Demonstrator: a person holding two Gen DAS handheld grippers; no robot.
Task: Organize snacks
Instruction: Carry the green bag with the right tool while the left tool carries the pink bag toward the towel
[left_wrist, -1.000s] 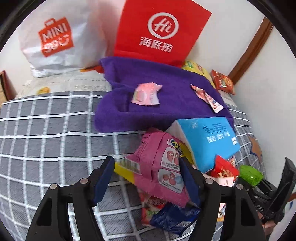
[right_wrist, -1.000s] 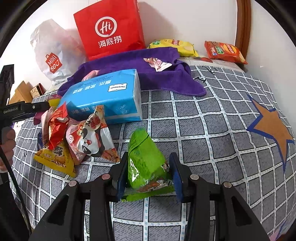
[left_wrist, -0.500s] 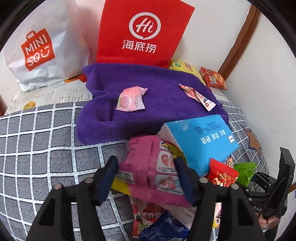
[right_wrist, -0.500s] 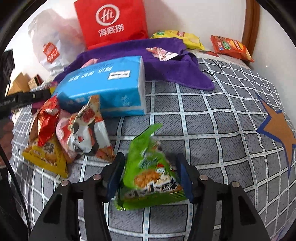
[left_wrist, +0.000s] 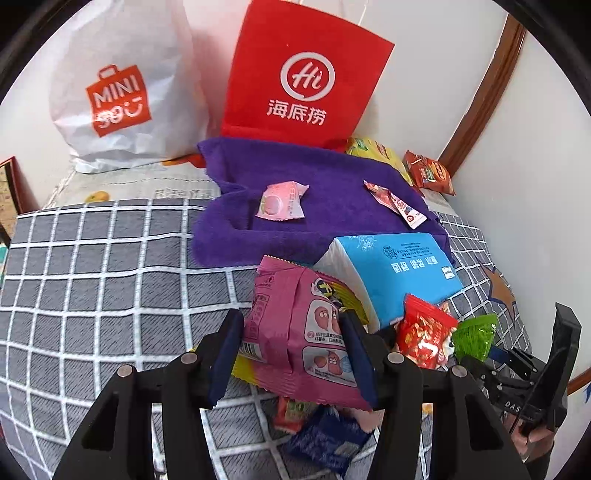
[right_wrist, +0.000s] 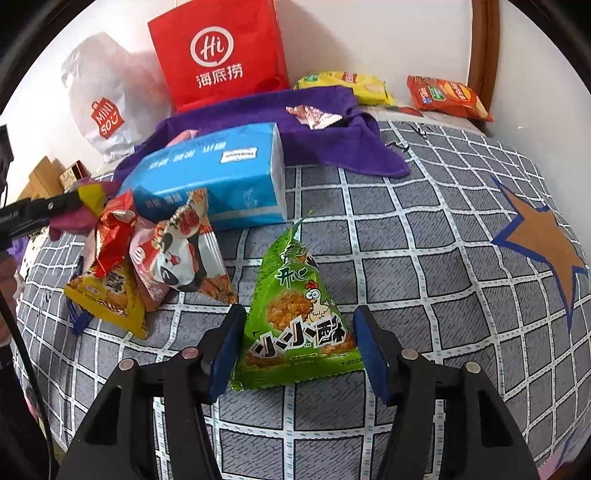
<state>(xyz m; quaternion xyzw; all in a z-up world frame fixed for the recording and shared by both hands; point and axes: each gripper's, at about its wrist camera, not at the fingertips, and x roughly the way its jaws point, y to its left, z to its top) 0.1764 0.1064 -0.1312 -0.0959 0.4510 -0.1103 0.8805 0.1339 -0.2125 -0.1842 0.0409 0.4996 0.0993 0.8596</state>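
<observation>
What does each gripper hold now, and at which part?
Left gripper: pink packet, pinched across its width, jaws just closing. Right gripper: nothing; jaws just opened, green packet lies loose between them.

Each hand-held gripper, left (left_wrist: 291, 350) and right (right_wrist: 299, 349), is showing matte black angular arms, dark blue pads on the fingers (right_wrist: 225, 347), and round silver pivot screws.

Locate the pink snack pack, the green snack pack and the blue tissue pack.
pink snack pack (left_wrist: 295, 332), left wrist view, printed front.
green snack pack (right_wrist: 295, 317), right wrist view, chicken picture.
blue tissue pack (right_wrist: 214, 173), right wrist view, top face.
</observation>
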